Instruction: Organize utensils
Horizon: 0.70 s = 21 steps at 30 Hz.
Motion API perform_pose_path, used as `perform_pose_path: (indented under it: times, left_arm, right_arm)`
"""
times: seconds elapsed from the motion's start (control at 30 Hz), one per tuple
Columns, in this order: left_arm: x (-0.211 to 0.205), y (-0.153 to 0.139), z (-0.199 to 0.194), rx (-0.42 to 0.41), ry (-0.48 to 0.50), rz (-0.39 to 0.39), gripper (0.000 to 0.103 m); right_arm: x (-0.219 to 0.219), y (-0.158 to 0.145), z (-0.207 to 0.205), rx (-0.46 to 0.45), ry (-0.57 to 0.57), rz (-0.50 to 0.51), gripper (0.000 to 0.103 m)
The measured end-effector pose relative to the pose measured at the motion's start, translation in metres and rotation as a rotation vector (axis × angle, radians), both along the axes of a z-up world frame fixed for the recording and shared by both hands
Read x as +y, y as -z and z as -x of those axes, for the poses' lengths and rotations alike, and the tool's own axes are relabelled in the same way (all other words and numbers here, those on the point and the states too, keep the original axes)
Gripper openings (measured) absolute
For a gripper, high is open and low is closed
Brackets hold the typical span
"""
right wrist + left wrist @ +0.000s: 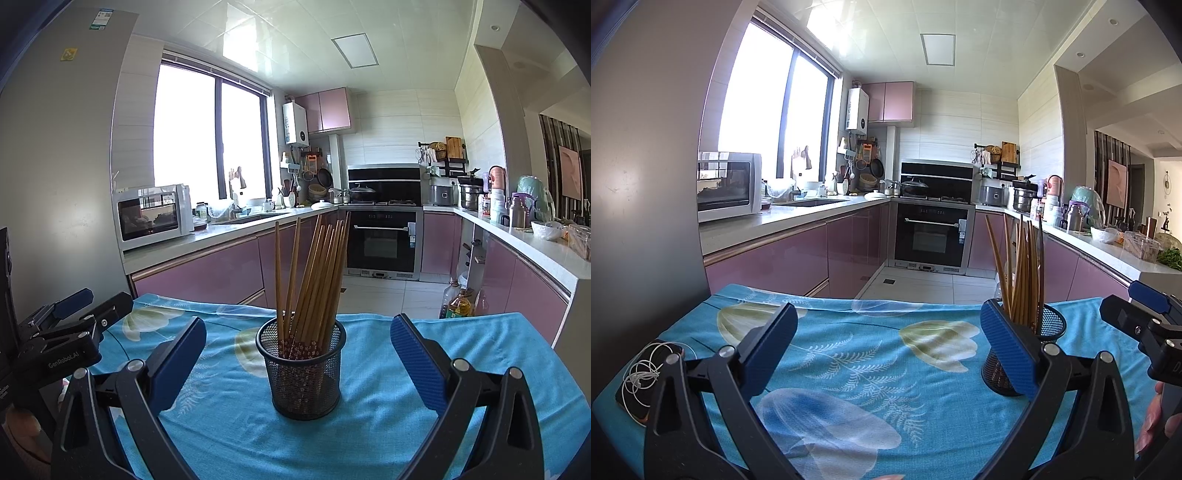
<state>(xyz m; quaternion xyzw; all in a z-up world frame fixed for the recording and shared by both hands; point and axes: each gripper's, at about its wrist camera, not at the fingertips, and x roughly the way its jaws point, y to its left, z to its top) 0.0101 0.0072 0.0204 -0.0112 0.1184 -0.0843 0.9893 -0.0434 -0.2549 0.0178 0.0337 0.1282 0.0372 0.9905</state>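
A black mesh holder [304, 373] stands upright on the blue floral tablecloth [388, 424], packed with several wooden chopsticks [314, 273] leaning right. My right gripper [297, 354] is open, its blue pads on either side of the holder and a little short of it, touching nothing. In the left wrist view the same holder [1049, 325] sits just behind the right pad, with the chopsticks [1023, 269] rising above it. My left gripper [886, 347] is open over bare cloth, holding nothing.
A phone with a coiled white cable [642, 376] lies at the table's left edge. The other gripper [1145, 325] shows at the right of the left view. Beyond the table's far edge are the floor, pink cabinets [775, 266] and an oven [932, 236].
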Motion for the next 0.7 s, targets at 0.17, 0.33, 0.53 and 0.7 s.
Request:
perform_pose_path:
  times: [0.17, 0.33, 0.53, 0.7]
  left_arm:
    - [-0.0004, 0.0001, 0.0000, 0.000, 0.000, 0.001, 0.098]
    - [-0.0003, -0.0001, -0.0002, 0.002, 0.001, 0.001, 0.098]
    - [0.0003, -0.0004, -0.0001, 0.001, 0.000, 0.000, 0.098]
    - [0.0001, -0.0005, -0.0003, 0.002, 0.001, 0.002, 0.098]
  right_arm:
    - [-0.0006, 0.0000, 0.0000, 0.001, 0.001, -0.004, 0.097]
    - [-0.0008, 0.0003, -0.0006, 0.000, 0.000, -0.003, 0.097]
    - [-0.0022, 0.0008, -0.0003, 0.001, 0.003, -0.006, 0.097]
    - [-0.0022, 0.0009, -0.0002, 0.001, 0.002, -0.005, 0.097]
